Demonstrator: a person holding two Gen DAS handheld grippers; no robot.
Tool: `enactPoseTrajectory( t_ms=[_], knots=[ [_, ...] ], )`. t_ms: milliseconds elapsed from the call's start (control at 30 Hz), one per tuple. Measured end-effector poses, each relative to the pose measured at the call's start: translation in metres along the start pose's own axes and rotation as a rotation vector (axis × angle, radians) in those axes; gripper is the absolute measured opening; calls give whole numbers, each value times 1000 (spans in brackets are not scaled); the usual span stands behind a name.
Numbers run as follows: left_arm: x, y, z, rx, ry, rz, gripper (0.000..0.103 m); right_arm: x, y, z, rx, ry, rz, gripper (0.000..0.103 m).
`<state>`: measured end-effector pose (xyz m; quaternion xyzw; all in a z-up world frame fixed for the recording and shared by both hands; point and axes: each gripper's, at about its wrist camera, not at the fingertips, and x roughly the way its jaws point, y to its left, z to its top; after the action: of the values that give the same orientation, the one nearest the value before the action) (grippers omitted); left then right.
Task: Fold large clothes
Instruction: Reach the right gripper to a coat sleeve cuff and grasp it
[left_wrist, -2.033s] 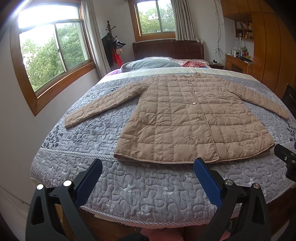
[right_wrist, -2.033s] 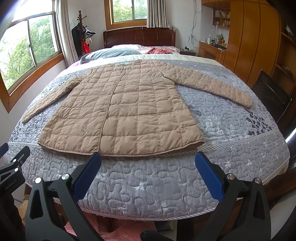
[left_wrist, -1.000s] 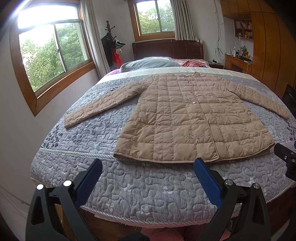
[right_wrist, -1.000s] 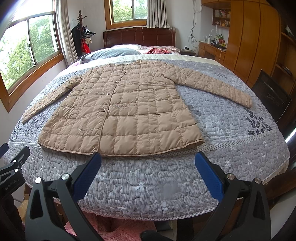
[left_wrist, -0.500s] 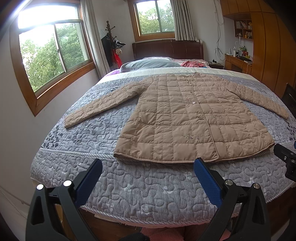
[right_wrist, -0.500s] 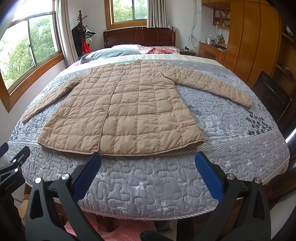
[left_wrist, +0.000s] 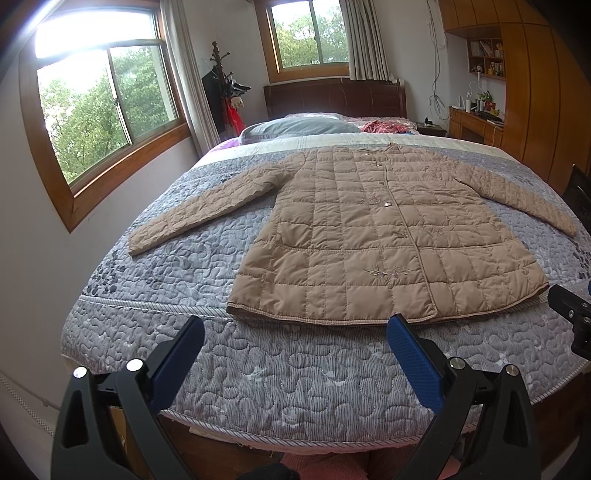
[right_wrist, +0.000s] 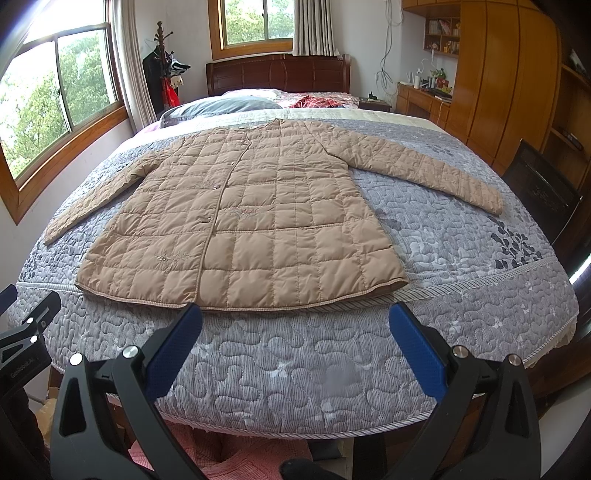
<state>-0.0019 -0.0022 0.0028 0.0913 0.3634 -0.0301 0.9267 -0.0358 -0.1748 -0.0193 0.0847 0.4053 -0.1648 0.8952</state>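
The bed (left_wrist: 258, 369), covered in a grey quilted spread, filled both views, and on it the tan quilted coat (left_wrist: 369, 243) lay flat, front up and buttoned, collar toward the headboard (right_wrist: 277, 74) and hem toward the foot. Its long axis ran straight away from both claws, the sleeves angled out to either side. The left sleeve (left_wrist: 207, 206) stretched toward the window side; the right sleeve (right_wrist: 424, 173) reached toward the wardrobe (right_wrist: 498, 74). The hem edge lay just ahead of the blue pads, so the coat sat forward of each claw with nothing between. The left claw (left_wrist: 295, 354) hung wide apart and empty, nearer the left hem corner; the right claw (right_wrist: 295, 339) was equally wide and empty, nearer the right corner. Set against the earlier frames, nothing differed: coat, bedding and both claws kept their places.
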Motion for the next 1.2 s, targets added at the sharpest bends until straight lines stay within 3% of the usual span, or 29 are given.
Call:
enactPoseTrajectory(
  t_ms=[267, 400, 467, 600, 800, 1033, 1200],
  knots=[
    [7, -2, 4, 14, 3, -9, 99, 5, -4, 6, 4, -3, 0, 100],
    [25, -9, 20, 66, 8, -27, 99, 21, -18, 27, -14, 10, -7, 100],
    [41, -13, 35, 82, 26, -74, 99, 32, -33, 44, -14, 16, -9, 100],
    [80, -32, 73, 111, 85, -139, 99, 75, -96, 93, 86, 79, 19, 100],
    [144, -82, 153, 110, 117, -204, 99, 144, -233, 159, 304, 131, -139, 99],
    [221, -154, 226, 97, 184, -311, 99, 208, -390, 177, 539, 206, -270, 99],
    [261, -192, 251, 117, 194, -315, 98, 241, -457, 162, 671, 242, -223, 99]
  ],
)
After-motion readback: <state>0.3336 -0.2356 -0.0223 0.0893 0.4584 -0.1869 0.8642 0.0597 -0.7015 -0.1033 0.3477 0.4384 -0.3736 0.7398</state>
